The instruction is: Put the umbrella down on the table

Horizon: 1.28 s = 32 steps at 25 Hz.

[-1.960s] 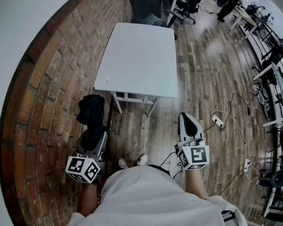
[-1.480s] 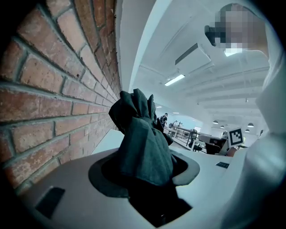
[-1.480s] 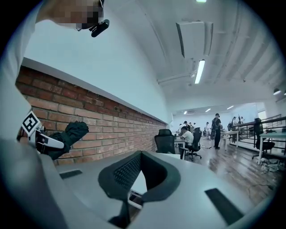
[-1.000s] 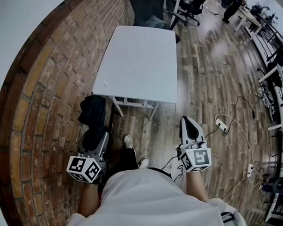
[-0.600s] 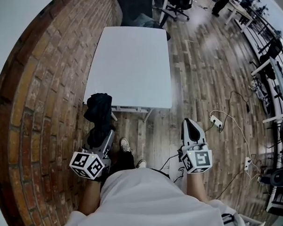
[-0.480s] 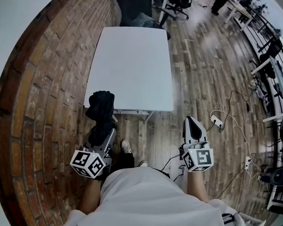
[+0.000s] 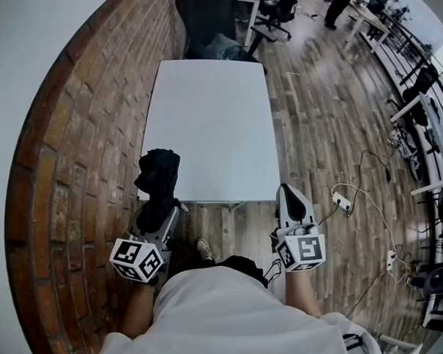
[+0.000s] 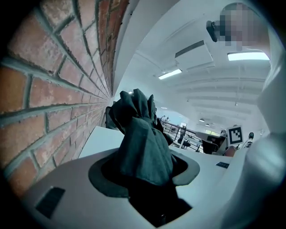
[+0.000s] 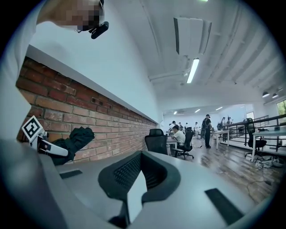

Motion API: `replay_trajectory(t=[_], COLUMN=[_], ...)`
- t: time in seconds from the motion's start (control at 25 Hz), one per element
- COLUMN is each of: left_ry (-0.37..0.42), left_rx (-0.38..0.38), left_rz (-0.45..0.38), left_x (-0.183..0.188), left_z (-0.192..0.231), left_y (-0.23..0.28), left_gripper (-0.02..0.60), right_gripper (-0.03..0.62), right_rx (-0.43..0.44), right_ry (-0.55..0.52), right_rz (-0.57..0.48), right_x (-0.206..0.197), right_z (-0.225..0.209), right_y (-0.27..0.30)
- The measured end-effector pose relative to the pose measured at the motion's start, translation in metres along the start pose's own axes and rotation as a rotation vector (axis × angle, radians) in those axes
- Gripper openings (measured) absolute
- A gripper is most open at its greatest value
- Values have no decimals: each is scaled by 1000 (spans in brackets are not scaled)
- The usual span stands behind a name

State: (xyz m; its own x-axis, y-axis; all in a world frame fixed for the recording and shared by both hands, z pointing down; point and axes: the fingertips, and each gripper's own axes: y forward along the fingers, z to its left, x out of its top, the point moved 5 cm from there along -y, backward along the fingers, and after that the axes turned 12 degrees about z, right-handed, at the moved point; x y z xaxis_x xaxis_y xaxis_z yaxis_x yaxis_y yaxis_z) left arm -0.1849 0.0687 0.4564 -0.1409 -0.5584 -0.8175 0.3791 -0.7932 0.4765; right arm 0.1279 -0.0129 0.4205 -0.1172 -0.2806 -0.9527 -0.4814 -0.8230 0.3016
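A dark folded umbrella [image 7: 157, 179] stands up out of my left gripper [image 7: 158, 210], which is shut on its lower part. The umbrella's top hangs over the near left corner of the white table [image 7: 208, 114]. In the left gripper view the dark fabric [image 8: 143, 143] fills the space between the jaws, with the table [image 8: 96, 139] just beyond it. My right gripper [image 7: 288, 193] is by the table's near right corner, jaws together and holding nothing. From the right gripper view the umbrella [image 9: 73, 138] shows at the left, against the brick wall.
A brick wall [image 7: 81, 142] runs along the table's left side. A black office chair [image 7: 209, 19] stands at the table's far end. A power strip and cables [image 7: 341, 200] lie on the wooden floor to the right. People sit at desks [image 9: 185, 134] far off.
The person has walked up to the table. Both grippers have come forward; the umbrella has moved from beside the wall to over the near left corner. The left grip is unchanged.
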Motion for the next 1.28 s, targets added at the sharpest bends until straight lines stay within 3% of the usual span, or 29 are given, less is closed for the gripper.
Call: replay_trajectory(t=[0.36,0.72,0.92,1.28], left_ry=[-48,-22,-21,-63], left_rx=[15,27,56,79], left_rz=[7,3,-10,-9], left_x=[9,38,47,40], left_z=[26,4,-3,2], left_y=[17,51,55,61], left_gripper=[238,238,238,238], right_gripper=[19,18,18,18], right_rx=[24,71,110,135], right_ry=[-15,77,61,47], right_rz=[24,4,-30,16], right_x=[11,30,47,42], right_z=[5,-44,-51,-53], right_y=[36,63,80,89])
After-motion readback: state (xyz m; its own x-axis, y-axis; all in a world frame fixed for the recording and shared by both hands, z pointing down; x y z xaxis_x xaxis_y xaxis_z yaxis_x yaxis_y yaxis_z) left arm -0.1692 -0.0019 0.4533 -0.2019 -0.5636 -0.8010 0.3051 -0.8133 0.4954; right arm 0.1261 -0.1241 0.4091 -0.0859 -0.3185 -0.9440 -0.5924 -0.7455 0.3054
